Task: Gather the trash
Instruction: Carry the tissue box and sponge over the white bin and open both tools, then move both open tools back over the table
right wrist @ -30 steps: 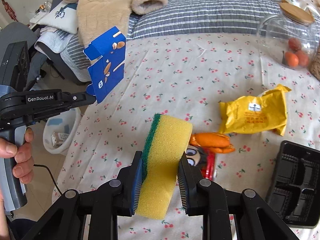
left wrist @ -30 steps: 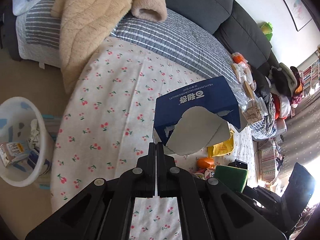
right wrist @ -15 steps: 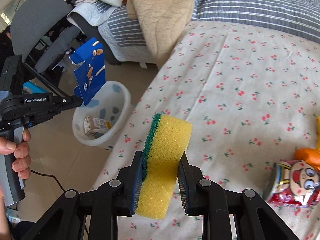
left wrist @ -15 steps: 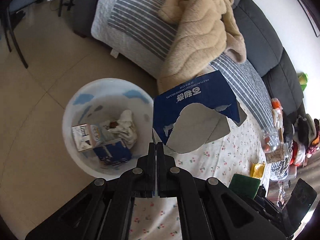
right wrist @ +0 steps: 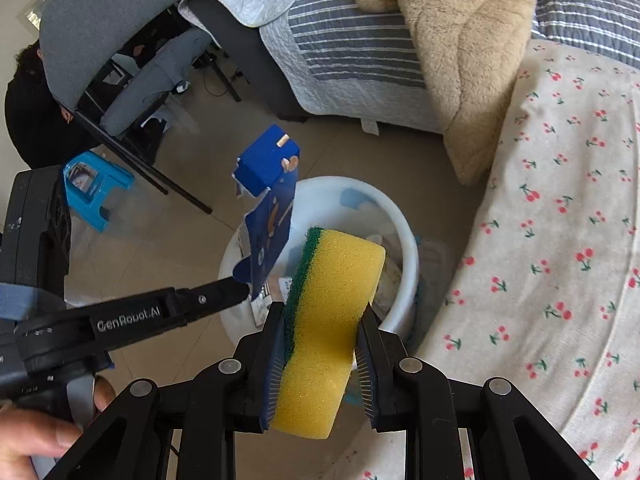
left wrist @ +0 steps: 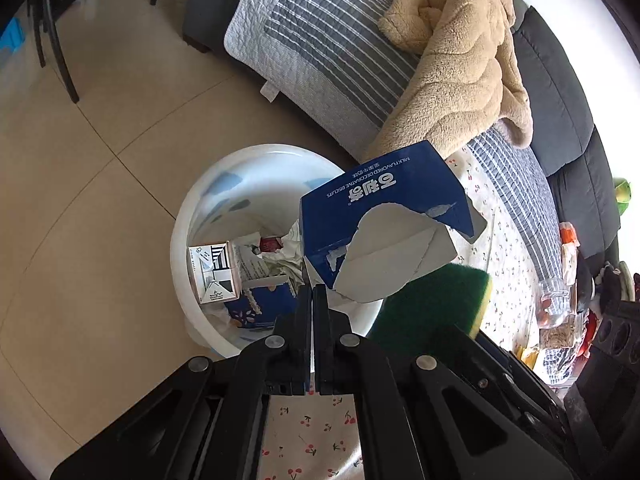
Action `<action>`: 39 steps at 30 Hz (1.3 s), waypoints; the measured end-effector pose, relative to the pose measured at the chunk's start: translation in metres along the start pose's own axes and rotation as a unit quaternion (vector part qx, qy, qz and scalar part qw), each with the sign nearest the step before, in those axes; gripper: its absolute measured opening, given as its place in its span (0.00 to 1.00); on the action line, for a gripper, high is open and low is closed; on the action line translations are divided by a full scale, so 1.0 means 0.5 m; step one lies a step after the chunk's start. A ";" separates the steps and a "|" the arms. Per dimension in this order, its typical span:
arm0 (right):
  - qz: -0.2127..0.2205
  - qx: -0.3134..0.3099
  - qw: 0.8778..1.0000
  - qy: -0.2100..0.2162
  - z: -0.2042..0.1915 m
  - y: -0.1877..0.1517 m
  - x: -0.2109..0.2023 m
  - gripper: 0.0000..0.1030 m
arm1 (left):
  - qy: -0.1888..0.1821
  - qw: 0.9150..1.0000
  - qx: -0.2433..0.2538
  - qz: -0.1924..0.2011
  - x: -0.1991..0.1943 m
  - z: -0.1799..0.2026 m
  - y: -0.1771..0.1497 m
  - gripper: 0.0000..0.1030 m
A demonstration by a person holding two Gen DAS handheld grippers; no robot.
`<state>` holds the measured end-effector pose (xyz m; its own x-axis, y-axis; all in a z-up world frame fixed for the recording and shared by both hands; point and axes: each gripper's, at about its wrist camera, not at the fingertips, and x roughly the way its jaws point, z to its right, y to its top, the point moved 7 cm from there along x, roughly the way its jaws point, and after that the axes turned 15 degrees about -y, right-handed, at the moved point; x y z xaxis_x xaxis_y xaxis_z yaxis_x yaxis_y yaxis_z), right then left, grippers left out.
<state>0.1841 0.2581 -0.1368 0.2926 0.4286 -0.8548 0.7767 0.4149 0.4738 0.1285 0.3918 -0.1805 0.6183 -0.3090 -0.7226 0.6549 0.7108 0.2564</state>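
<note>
My left gripper (left wrist: 312,294) is shut on a corner of a torn blue biscuit box (left wrist: 380,216), which hangs over the white plastic bin (left wrist: 192,216) on the floor. The right wrist view shows that same left gripper (right wrist: 242,290) pinching the blue box (right wrist: 266,164) above the white bin (right wrist: 400,232). Between the pads of my right gripper (right wrist: 322,344), shut on it, sits a yellow sponge (right wrist: 332,320) with a green scouring side. That sponge hovers at the bin's near rim. It also shows as a green-and-yellow sponge (left wrist: 436,300) in the left wrist view.
The bin holds a small carton (left wrist: 214,270), crumpled paper and blue packaging. A cherry-print cloth (right wrist: 560,240) covers the surface to the right. Behind are a striped bedspread (right wrist: 340,48) with a beige fleece blanket (right wrist: 460,40), a grey chair (right wrist: 104,12) and a blue stool (right wrist: 94,184). A person's hand (right wrist: 40,440) grips the left handle.
Both grippers have swung left from over the cherry-print cloth to the bin on the floor. The blue box now hangs above the bin and the sponge has come up beside it.
</note>
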 end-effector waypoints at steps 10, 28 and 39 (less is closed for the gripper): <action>-0.005 0.000 1.000 -0.022 -0.026 0.030 0.062 0.54 | 0.025 0.999 -0.035 -0.017 0.025 -0.037 0.005 0.02; -0.042 -0.028 0.995 -0.089 0.209 -0.109 -0.085 0.58 | 0.012 0.996 0.074 -0.058 0.098 0.177 -0.057 0.30; -0.037 0.031 0.987 -0.155 0.473 -0.172 -0.257 0.60 | -0.055 0.975 0.168 -0.132 0.220 0.442 -0.197 0.40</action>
<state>0.2116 -0.0227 -0.1175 0.3836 0.1290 -0.9144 0.8320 0.3814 0.4028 0.2278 0.1482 -0.1436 0.4396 -0.5325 -0.7233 0.8916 0.3564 0.2795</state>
